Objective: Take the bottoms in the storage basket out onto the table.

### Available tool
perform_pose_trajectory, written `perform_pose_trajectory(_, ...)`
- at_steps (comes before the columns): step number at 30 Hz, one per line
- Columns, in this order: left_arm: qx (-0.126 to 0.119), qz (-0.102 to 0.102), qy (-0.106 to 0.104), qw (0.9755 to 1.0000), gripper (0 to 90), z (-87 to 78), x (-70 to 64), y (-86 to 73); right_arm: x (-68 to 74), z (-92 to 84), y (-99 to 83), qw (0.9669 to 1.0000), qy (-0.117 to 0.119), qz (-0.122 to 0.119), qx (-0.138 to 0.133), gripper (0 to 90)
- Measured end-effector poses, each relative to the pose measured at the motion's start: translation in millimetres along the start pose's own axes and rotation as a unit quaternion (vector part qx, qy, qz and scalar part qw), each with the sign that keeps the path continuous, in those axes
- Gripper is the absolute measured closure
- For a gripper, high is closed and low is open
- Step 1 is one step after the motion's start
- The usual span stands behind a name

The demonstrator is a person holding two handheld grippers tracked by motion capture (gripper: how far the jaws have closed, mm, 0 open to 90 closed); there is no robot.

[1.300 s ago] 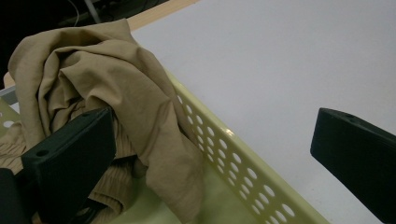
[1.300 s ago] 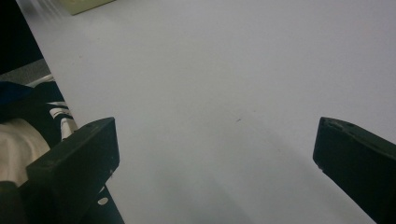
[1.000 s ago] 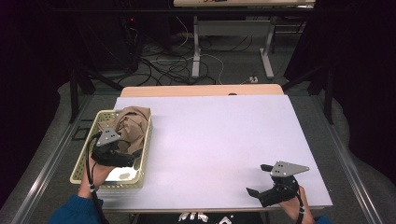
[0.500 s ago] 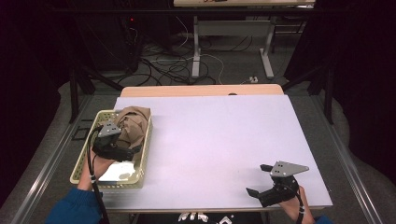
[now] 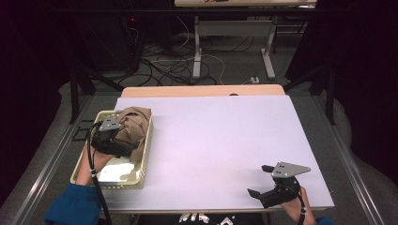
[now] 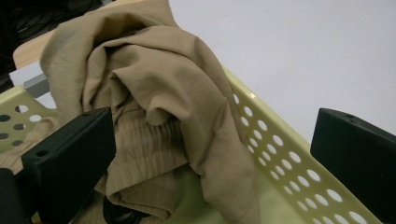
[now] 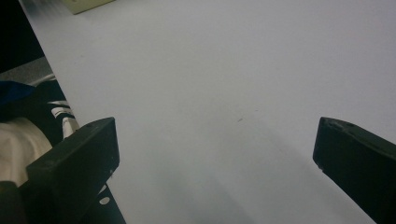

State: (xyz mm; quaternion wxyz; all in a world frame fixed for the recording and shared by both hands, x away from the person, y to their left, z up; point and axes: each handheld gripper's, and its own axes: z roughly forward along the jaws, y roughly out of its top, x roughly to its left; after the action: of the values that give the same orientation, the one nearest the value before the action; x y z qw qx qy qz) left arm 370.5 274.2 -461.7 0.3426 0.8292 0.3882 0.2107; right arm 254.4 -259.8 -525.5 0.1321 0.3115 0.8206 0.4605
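Note:
A crumpled tan cloth (image 5: 136, 123) lies heaped in the far end of a pale yellow perforated basket (image 5: 107, 179) at the table's left edge. My left gripper (image 5: 129, 146) is inside the basket, open, with its jaws pointing at the cloth. In the left gripper view the cloth (image 6: 154, 107) hangs between the spread jaws of the left gripper (image 6: 210, 144) and drapes over the basket wall (image 6: 289, 163); nothing is pinched. My right gripper (image 5: 258, 180) rests open near the table's front right edge. In the right gripper view the right gripper (image 7: 215, 149) has only bare table between its jaws.
The white table top (image 5: 225, 140) stretches from the basket to the right gripper. A wooden strip (image 5: 202, 90) borders its far edge. Cables and metal table legs (image 5: 197, 51) lie on the floor beyond. A corner of the basket (image 7: 88, 4) appears far off in the right gripper view.
My left gripper has moved forward along the basket, from its near end up to the tan cloth. The right gripper has stayed put.

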Motion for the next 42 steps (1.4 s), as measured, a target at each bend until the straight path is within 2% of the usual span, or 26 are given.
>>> perform_pose_trajectory(4,0.006,-0.006,0.011,0.9999,0.3,1.8,7.1,2.6,-0.1,-0.2,-0.1,1.0000,0.004,0.001,0.000,0.0)
perform_pose_trajectory(10,0.024,-0.012,0.016,0.9995,0.3,8.3,17.5,4.1,-0.3,-0.9,0.2,1.0000,0.003,0.000,0.006,0.0)
perform_pose_trajectory(11,0.020,-0.017,0.016,0.9995,0.2,9.5,18.4,3.9,-0.2,-0.2,-0.1,1.0000,0.004,0.001,0.000,0.0)
perform_pose_trajectory(14,0.017,-0.022,0.020,0.9994,0.3,10.8,21.5,4.2,-0.3,-0.3,0.0,1.0000,0.003,0.000,0.003,0.0)
perform_pose_trajectory(18,0.027,-0.019,0.025,0.9991,0.2,12.1,25.7,5.1,0.0,0.1,-0.2,1.0000,0.001,0.002,0.001,0.0)
perform_pose_trajectory(25,0.036,-0.031,0.026,0.9986,0.2,16.6,34.0,5.7,-0.1,-0.2,-0.1,1.0000,0.002,0.004,0.005,0.0)
perform_pose_trajectory(26,0.031,-0.033,0.032,0.9984,0.2,18.5,34.7,4.9,-0.2,-0.5,0.0,1.0000,0.004,0.004,0.007,0.0)
perform_pose_trajectory(28,0.039,-0.037,0.029,0.9982,0.2,20.5,37.3,3.8,-0.2,-0.4,0.0,1.0000,0.003,0.004,0.006,0.0)
perform_pose_trajectory(33,0.040,-0.041,0.032,0.9978,0.2,26.1,39.3,2.0,0.0,0.4,-0.3,1.0000,0.003,0.003,0.001,0.0)
perform_pose_trajectory(34,0.042,-0.042,0.028,0.9978,0.2,27.2,39.3,1.8,0.1,0.4,-0.3,1.0000,0.002,0.004,0.001,0.0)
perform_pose_trajectory(40,0.051,-0.040,0.036,0.9972,0.1,35.0,38.8,-0.3,-0.2,-0.7,0.1,1.0000,0.003,0.002,0.007,0.0)
perform_pose_trajectory(42,0.059,-0.040,0.036,0.9968,0.1,37.1,39.2,-1.2,0.0,0.1,-0.2,1.0000,0.001,0.001,0.001,0.0)
